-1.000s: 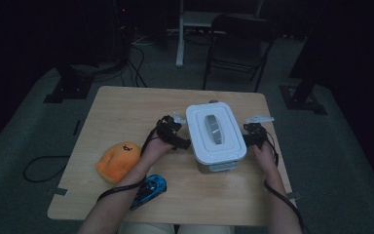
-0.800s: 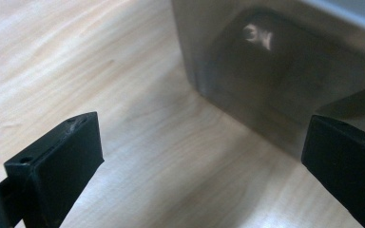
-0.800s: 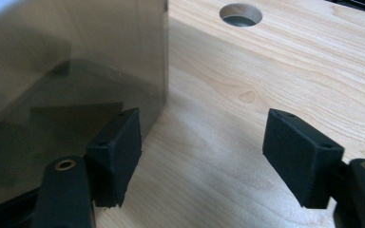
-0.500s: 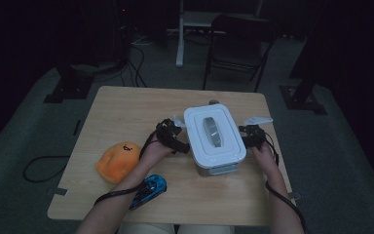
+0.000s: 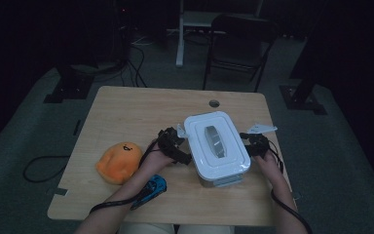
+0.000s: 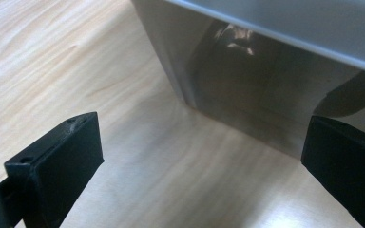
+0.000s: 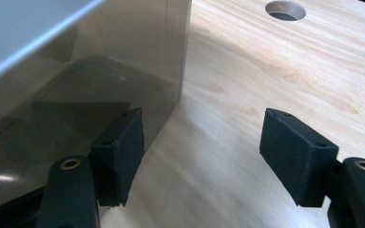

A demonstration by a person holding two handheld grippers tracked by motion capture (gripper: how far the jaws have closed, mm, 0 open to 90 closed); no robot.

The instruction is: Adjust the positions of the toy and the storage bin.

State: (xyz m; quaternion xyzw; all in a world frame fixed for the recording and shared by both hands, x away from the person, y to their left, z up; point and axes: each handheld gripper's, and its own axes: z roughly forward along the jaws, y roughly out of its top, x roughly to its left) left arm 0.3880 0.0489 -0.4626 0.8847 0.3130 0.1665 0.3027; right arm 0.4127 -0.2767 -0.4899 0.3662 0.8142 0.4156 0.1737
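High view: lidded white box on wooden worktop, right of centre, below the round cable hole at 12 o'clock. Left gripper against box side at 9 o'clock; right gripper against opposite side at 3 o'clock. Orange plush toy at 9 o'clock of left hand, apart from it. Blue object near worktop front edge at 6 o'clock.

Left gripper view: jaws spread wide, nothing pinched, smoky translucent box wall just ahead.

Right gripper view: jaws spread, just been closing a little, gap holding bare wood; left jaw beside box wall, contact unclear.
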